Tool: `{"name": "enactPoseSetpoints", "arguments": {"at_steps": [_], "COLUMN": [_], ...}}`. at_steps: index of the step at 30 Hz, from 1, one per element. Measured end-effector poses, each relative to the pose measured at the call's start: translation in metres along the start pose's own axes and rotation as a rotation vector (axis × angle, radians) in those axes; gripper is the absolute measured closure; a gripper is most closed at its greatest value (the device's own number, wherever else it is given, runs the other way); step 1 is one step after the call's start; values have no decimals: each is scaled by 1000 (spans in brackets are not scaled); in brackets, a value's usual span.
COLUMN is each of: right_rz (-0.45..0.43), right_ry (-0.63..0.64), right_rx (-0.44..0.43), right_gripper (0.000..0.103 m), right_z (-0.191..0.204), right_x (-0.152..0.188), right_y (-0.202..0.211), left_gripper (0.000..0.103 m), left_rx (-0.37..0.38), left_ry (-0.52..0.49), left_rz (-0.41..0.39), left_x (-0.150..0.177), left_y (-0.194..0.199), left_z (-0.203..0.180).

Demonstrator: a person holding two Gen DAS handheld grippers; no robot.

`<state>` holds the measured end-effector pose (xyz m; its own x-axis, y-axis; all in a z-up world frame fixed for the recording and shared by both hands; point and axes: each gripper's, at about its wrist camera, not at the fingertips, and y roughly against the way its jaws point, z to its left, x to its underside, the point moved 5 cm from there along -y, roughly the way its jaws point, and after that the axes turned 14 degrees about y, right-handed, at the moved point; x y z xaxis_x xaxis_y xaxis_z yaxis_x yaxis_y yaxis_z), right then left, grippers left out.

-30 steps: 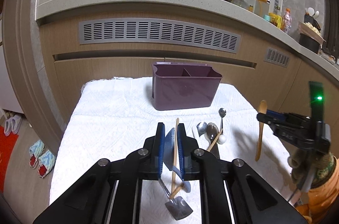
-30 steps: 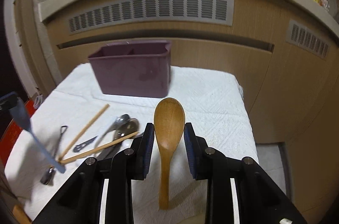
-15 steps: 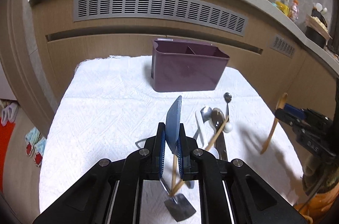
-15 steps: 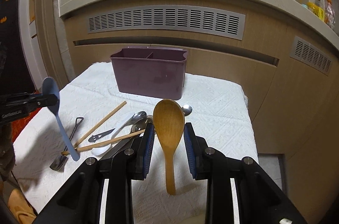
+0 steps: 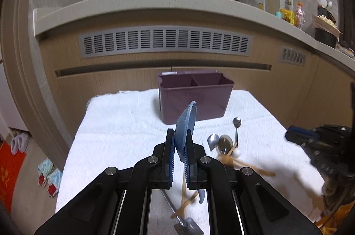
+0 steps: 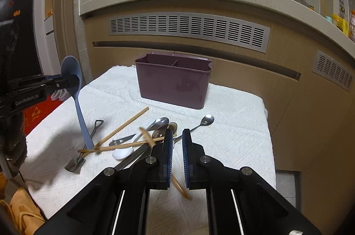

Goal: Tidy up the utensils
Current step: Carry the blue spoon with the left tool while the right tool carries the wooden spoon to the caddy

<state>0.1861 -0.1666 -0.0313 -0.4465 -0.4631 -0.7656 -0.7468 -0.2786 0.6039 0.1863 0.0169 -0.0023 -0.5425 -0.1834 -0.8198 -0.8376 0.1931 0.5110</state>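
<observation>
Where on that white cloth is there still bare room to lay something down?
The cloth is bare right of the metal spoon, and left of the purple bin toward the far corner. The middle is crowded with chopsticks and spoons.

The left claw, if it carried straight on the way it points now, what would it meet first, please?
Probably the dark purple plastic utensil caddy: it stands directly ahead of the left claw, beyond the blue plastic spoon it grips, with only white cloth between. Depth is uncertain.
</observation>
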Motion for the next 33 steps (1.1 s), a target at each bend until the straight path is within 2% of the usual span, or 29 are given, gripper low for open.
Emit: {"name": "enactPoseSetpoints", "arguments": {"at_steps": [2, 3, 5, 6, 9, 12, 17, 19, 21, 25, 30, 33], "right_rz": [37, 48, 83, 93, 132, 167, 251, 251, 251, 173, 10, -85], "right_ry": [30, 47, 115, 138, 228, 287, 232, 215, 199, 122, 25, 5], "right_rx": [-69, -109, -221, -243, -311, -335, -400, -395, -360, -357, -348, -318], "right_gripper": [92, 88, 66, 64, 64, 64, 64, 73, 73, 73, 77, 90], "right_z": [5, 10, 27, 33, 56, 67, 62, 62, 62, 51, 23, 6], "right_x": [3, 4, 9, 10, 10, 7, 13, 14, 12, 0, -33, -63], "right_y": [-12, -18, -36, -42, -69, -94, -126, -122, -116, -87, -26, 1], "left_gripper": [95, 95, 95, 95, 95, 95, 95, 95, 95, 95, 95, 95], "left_rx": [-5, -7, -10, -12, -15, -17, -7, -4, -1, 7, 34, 54], "left_ry": [-1, 3, 8, 10, 17, 27, 53, 57, 62, 63, 54, 24], "left_rz": [-3, 1, 5, 6, 17, 28, 47, 55, 62, 56, 7, -53], "left_x": [-1, -1, 0, 0, 3, 5, 10, 13, 15, 16, 0, -26], "left_y": [2, 2, 2, 2, 1, -1, -5, -8, -10, -4, 11, 19], "left_z": [-1, 0, 1, 3, 7, 12, 19, 20, 20, 17, 6, -7]}}
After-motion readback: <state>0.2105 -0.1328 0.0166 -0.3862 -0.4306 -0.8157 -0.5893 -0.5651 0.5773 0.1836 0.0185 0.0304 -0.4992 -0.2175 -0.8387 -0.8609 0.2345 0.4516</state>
